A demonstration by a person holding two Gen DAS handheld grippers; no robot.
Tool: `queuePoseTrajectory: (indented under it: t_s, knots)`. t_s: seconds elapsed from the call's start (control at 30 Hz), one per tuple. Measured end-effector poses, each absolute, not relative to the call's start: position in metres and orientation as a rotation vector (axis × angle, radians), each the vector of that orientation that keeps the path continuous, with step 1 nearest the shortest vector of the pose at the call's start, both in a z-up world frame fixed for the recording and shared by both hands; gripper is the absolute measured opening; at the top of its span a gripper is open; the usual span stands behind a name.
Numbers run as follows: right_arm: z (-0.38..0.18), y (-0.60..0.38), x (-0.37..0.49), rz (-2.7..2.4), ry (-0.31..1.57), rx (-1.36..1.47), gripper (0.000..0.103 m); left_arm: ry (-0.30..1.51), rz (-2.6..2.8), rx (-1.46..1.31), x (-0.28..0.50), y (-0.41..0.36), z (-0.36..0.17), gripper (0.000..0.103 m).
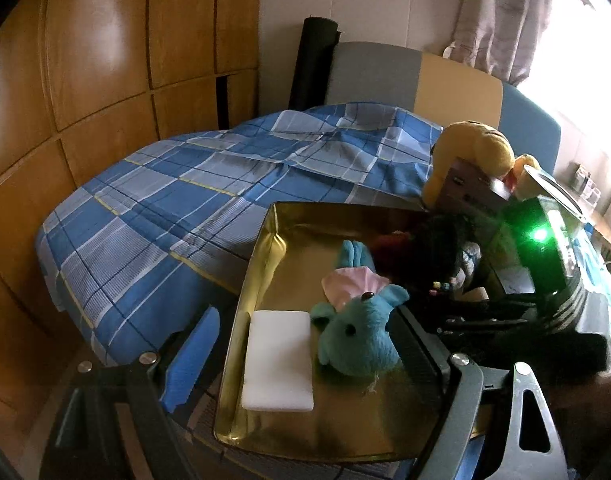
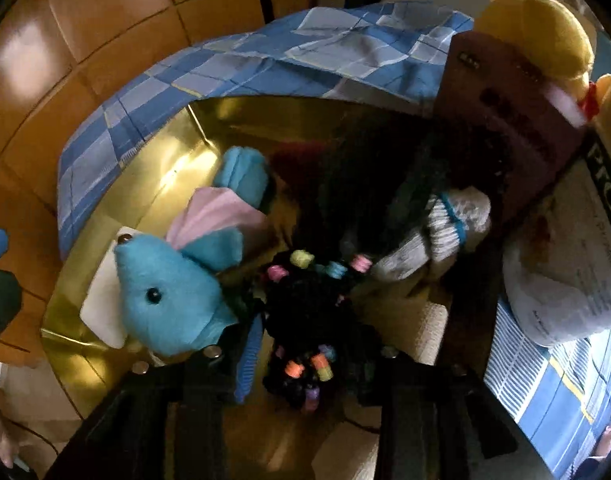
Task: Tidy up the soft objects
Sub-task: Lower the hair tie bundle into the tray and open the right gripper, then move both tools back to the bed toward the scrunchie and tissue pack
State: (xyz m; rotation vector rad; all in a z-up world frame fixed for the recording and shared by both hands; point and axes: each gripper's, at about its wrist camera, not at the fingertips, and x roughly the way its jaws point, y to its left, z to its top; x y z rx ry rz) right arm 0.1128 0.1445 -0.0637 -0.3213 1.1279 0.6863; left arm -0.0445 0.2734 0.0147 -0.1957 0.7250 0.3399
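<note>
A gold tray [image 1: 261, 248] rests on the bed. It holds a white sponge [image 1: 279, 360], a blue plush mouse [image 1: 357, 336] with a pink collar, a red soft thing [image 1: 389, 240] and a grey sock [image 2: 445, 228] with a teal band. My left gripper [image 1: 305, 332] stands wide open above the near end of the tray, around the sponge and the mouse [image 2: 165, 300] without touching them. My right gripper [image 2: 309, 360] points down into the tray [image 2: 105, 344]. A black fuzzy piece with coloured beads [image 2: 305, 320] lies between its parted fingers.
The blue plaid bedcover [image 1: 185, 200] spreads to the left and behind the tray. A yellow plush toy [image 1: 473, 148] and a brown box [image 2: 505, 92] stand at the tray's far right. A plastic bag with printed paper [image 2: 565, 280] lies on the right. Wooden wardrobe doors [image 1: 85, 60] line the left.
</note>
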Motion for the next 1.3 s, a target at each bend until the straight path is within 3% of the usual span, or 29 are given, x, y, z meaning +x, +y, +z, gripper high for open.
queuePoseTrajectory:
  t_s: [0.53,1.3]
  knots:
    - [-0.001,0.101,0.079,0.663,0.926,-0.268,0.04,0.709,0.303,-0.166,-0.048,0.258,0.021,0.087]
    - [0.066,-0.186,0.063,0.078,0.789,0.112,0.04,0.697,0.021,-0.026,-0.024,0.161,0.041,0.087]
